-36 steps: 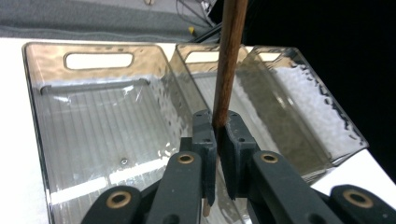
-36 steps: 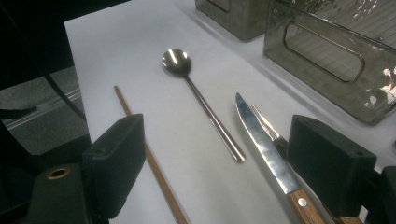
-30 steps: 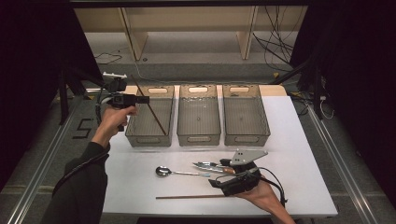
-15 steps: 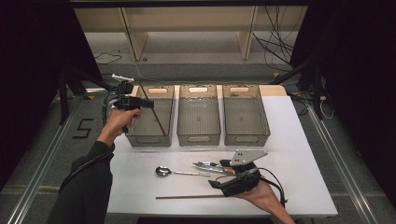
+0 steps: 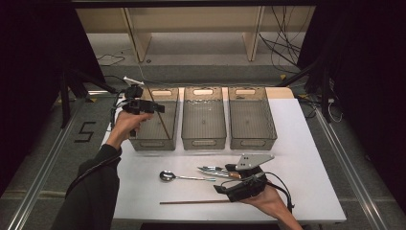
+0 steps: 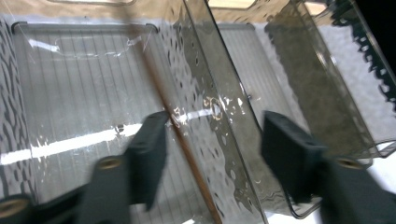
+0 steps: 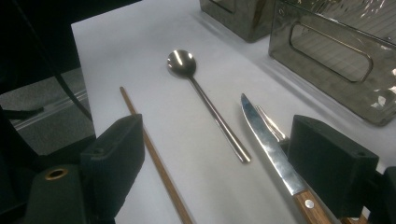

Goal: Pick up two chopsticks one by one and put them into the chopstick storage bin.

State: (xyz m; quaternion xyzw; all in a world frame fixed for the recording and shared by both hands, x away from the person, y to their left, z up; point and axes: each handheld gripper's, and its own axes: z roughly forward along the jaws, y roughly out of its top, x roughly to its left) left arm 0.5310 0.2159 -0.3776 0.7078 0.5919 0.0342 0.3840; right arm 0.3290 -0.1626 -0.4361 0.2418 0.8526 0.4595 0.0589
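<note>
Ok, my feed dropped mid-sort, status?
Left gripper over the left bin, jaws just opened, chopstick loose between them, leaning in the bin. Right gripper open, low over the knife. Nothing blocking.

1. Desk [image 5: 306, 158]: white top that carries the bins along its far edge.
2. Middle bin [image 5: 203, 142]: smoky clear plastic with a handle slot in each end wall, standing at the middle of the far edge.
3. Right bin [image 5: 253, 141]: same make, just beside the middle bin, towards the far right corner.
4. Wooden frame [image 5: 136, 38]: pale uprights on the floor beyond the far edge.
5. Cables [image 5: 282, 48]: black, loose on the floor past the far right corner.
6. Floor mark "5" [image 5: 85, 132]: left of the desk.
7. Floor rail [image 5: 354, 163]: metal, running along the right edge.
</note>
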